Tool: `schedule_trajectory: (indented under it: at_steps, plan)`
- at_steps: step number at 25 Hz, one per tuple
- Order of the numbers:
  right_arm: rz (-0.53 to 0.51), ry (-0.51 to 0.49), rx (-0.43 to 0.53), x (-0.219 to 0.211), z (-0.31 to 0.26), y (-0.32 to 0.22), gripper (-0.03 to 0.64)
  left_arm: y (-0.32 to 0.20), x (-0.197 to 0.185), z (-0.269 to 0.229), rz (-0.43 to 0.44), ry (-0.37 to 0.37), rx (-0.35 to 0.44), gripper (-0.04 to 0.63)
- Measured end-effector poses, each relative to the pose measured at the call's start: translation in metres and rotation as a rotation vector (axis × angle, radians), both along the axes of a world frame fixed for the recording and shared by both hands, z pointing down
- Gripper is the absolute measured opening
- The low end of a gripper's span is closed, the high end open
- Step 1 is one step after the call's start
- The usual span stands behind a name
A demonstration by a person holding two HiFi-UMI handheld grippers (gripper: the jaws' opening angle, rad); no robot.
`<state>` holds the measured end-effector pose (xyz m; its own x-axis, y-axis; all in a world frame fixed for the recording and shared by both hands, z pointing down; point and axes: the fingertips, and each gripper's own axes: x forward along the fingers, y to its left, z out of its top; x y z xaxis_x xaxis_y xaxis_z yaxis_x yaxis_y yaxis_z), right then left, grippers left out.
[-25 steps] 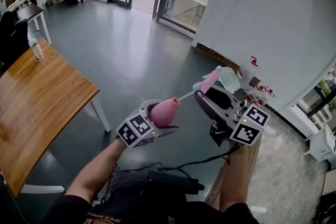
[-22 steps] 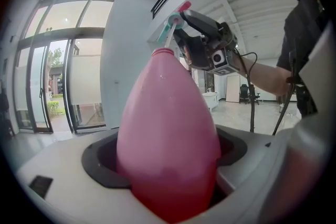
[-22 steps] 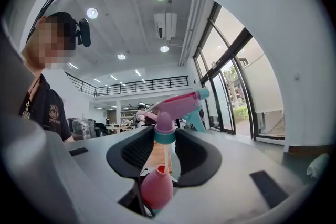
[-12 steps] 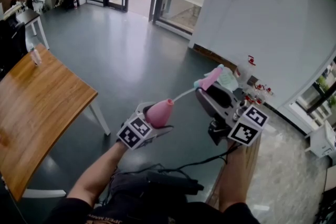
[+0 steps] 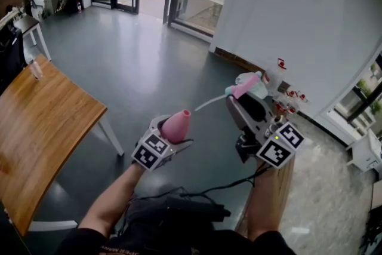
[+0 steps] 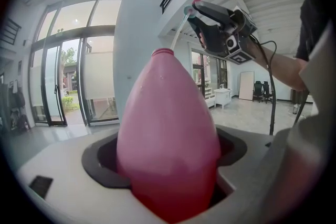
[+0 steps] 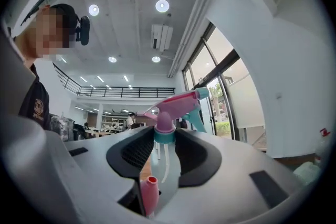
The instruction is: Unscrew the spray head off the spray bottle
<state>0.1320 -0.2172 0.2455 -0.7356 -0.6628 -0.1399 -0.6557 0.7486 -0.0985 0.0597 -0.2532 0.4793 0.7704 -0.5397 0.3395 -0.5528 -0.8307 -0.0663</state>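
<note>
My left gripper [image 5: 169, 139] is shut on the pink spray bottle [image 5: 175, 126], whose open neck [image 6: 163, 52] points up and to the right. My right gripper [image 5: 242, 106] is shut on the pink and teal spray head [image 5: 245, 87], gripped at its teal collar [image 7: 164, 136]. The head is off the bottle and held up to the right of it. Its white dip tube [image 5: 209, 105] hangs clear of the neck, its lower end just beyond the opening. In the right gripper view the bottle's neck [image 7: 149, 192] shows below the spray head [image 7: 176, 105].
A wooden table [image 5: 42, 122] stands to the left over a grey floor. A white wall [image 5: 310, 21] rises at the right, with small bottles and clutter [image 5: 280, 83] at its foot. Cables [image 5: 197, 191] hang below the grippers near my lap.
The right gripper has lifted the spray head up and to the right, drawing the dip tube out of the bottle's neck. The left gripper and bottle dropped slightly to the left.
</note>
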Motion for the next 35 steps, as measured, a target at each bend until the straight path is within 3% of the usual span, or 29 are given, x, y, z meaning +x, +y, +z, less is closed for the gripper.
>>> schedule_trajectory:
  at_steps: [10,26,35]
  plan:
    - [0.239,0.114,0.027,0.014,0.035,-0.021,0.138,-0.007,0.007,-0.043,-0.019,0.095,0.042,0.442]
    - [0.416,0.192,0.012,0.017,0.072,-0.025,0.137,-0.003,0.009,-0.086,-0.025,0.151,0.094,0.442]
    - [0.438,0.19,0.002,0.016,0.082,-0.024,0.137,0.001,0.008,-0.089,-0.011,0.149,0.109,0.442]
